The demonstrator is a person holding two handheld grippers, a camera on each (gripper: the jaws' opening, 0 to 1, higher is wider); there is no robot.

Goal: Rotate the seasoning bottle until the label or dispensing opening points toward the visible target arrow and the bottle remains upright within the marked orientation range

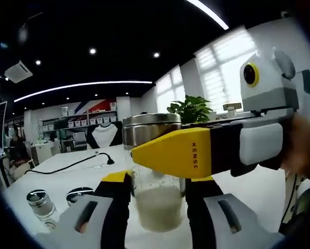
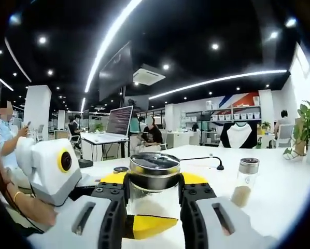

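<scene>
The left hand-held gripper (image 1: pixel 157 199) is clasping the glass body of the seasoning bottle (image 1: pixel 156 205) on the white table (image 1: pixel 67 176) while the right hand-held gripper (image 2: pixel 154 199) is clamping just below its steel lid (image 2: pixel 154 166), so I judge the twist should be slow, keeping the bottle upright. The left gripper view is showing two small jars (image 1: pixel 41 203) left of its jaws; the right gripper view is showing a shaker (image 2: pixel 244 181) standing to the right.

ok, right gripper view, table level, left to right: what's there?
Left gripper → seasoning bottle with steel lid → black cable → small shaker bottle → potted plant.
</scene>
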